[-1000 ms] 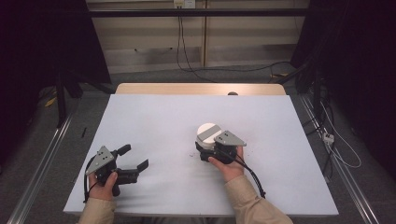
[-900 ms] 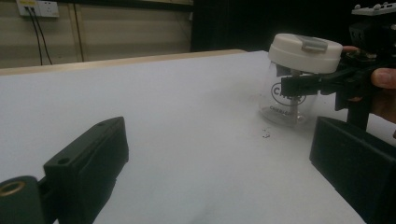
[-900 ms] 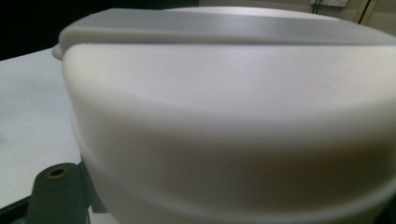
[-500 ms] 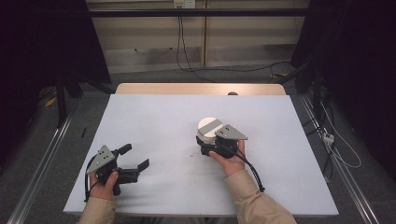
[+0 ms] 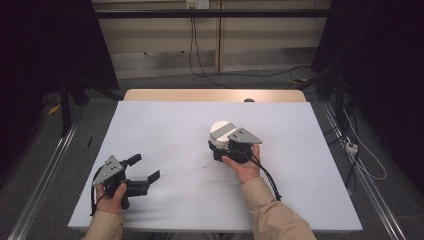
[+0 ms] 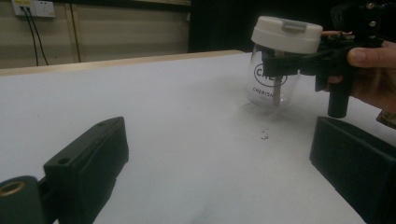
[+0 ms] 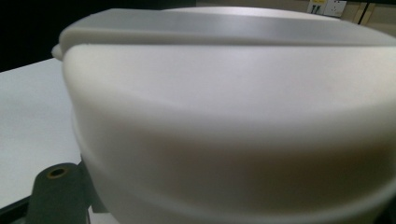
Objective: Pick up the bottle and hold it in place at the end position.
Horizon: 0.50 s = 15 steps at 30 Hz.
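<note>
High view: my right claw [image 5: 220,146] is clamped on the clear glass jar with white plastic lid [image 5: 221,131], mid-bench [image 5: 165,125].

Left claw view: my left claw [image 6: 219,154] gapes empty, well apart.

Right claw view: lid close up.

Grasp step; next, probably a steady lift.

The table [image 5: 165,125] is seen from above and from the person's side in the high view, forward and down, from afar. The left gripper view is taken low over the tabletop, along its own spread fingers [image 6: 88,158], toward the jar [image 6: 275,81] beyond their tips and the right gripper [image 6: 299,63] clamped on it. The right gripper view is pressed close against the jar's lid [image 7: 233,116], just past its fingers. The jar is shared by all three views.
</note>
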Each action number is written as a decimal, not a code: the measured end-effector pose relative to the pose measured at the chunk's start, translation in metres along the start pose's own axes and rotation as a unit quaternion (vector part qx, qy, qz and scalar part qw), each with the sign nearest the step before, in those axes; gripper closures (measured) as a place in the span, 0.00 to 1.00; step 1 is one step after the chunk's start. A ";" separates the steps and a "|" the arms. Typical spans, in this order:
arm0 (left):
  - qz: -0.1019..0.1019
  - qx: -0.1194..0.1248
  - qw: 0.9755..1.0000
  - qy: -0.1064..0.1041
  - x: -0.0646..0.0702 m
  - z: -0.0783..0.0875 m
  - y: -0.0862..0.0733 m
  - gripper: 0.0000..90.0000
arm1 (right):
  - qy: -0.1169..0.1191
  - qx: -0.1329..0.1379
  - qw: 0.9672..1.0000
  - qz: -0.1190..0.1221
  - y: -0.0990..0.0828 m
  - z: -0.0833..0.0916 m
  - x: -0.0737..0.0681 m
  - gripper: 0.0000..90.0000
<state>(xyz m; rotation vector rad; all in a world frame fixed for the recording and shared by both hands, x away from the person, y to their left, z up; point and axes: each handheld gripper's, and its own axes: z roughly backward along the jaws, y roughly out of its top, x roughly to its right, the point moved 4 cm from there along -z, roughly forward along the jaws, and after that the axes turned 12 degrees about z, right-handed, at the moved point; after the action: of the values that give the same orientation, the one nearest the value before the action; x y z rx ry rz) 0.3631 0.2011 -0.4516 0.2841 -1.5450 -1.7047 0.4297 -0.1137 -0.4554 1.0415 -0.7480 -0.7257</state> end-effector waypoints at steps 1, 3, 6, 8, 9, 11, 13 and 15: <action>-0.001 -0.001 1.000 -0.002 0.000 0.000 0.000 0.05 | -0.001 -0.001 1.000 0.001 0.000 -0.001 0.000 0.20; -0.001 -0.001 1.000 -0.002 -0.001 -0.001 0.000 0.05 | 0.000 -0.001 1.000 0.000 0.000 -0.002 0.001 0.20; 0.000 0.001 1.000 -0.002 -0.001 -0.001 0.000 0.05 | 0.002 -0.004 1.000 0.002 -0.001 -0.004 0.001 0.20; 0.001 0.001 1.000 -0.002 -0.001 -0.001 0.000 0.05 | 0.003 -0.005 1.000 0.005 0.000 -0.006 0.001 0.20; 0.001 0.000 1.000 -0.002 -0.001 -0.001 0.000 0.05 | 0.004 -0.004 1.000 0.004 0.000 -0.006 0.001 0.20; 0.002 -0.001 1.000 -0.001 -0.001 -0.001 0.000 0.05 | 0.005 -0.003 1.000 0.003 0.002 -0.008 0.001 0.20; 0.000 0.000 1.000 -0.001 -0.001 -0.001 0.000 0.05 | 0.006 -0.004 1.000 0.002 0.003 -0.010 0.000 0.20; 0.000 0.001 1.000 -0.001 -0.001 -0.001 0.001 0.05 | 0.009 -0.005 1.000 0.006 0.004 -0.012 0.000 0.20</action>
<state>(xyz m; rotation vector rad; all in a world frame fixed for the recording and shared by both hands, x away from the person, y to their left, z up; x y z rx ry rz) 0.3646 0.2016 -0.4517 0.2823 -1.5482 -1.7035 0.4402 -0.1061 -0.4554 1.0320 -0.7343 -0.7093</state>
